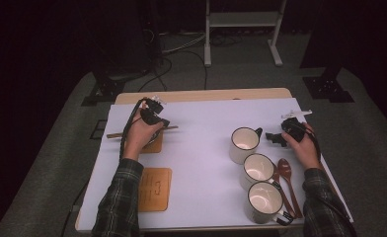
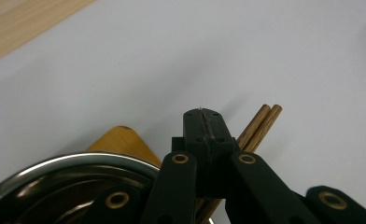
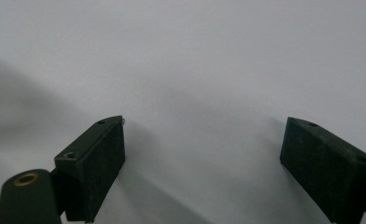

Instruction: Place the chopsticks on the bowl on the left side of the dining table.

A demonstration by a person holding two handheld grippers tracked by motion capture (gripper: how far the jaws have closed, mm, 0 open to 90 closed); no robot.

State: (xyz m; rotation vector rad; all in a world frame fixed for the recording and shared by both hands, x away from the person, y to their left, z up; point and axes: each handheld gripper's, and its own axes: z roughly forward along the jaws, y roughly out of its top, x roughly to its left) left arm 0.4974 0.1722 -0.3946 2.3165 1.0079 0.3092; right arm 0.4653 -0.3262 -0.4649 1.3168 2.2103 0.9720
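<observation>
My left gripper [image 1: 154, 117] [image 2: 203, 117] has its jaws shut, and a pair of brown wooden chopsticks [image 1: 168, 128] [image 2: 261, 125] runs under the tips, apparently pinched low between the pads. It hovers over a shiny metal bowl [image 2: 55, 179] that stands on a wooden coaster [image 1: 153, 146] [image 2: 121, 141] at the left of the table. The chopsticks lie roughly level, pointing left and right past the hand. My right gripper [image 1: 276, 138] [image 3: 202, 158] stands open over the bare white sheet, just right of the farthest mug, with nothing between its fingers.
Three white mugs [image 1: 244, 143] [image 1: 258, 169] [image 1: 264, 201] form a diagonal row at the right. Brown spoons [image 1: 285, 175] lie beside them. A second wooden coaster [image 1: 155, 189] lies near the front left. The white sheet [image 1: 206, 148] covers the wooden table.
</observation>
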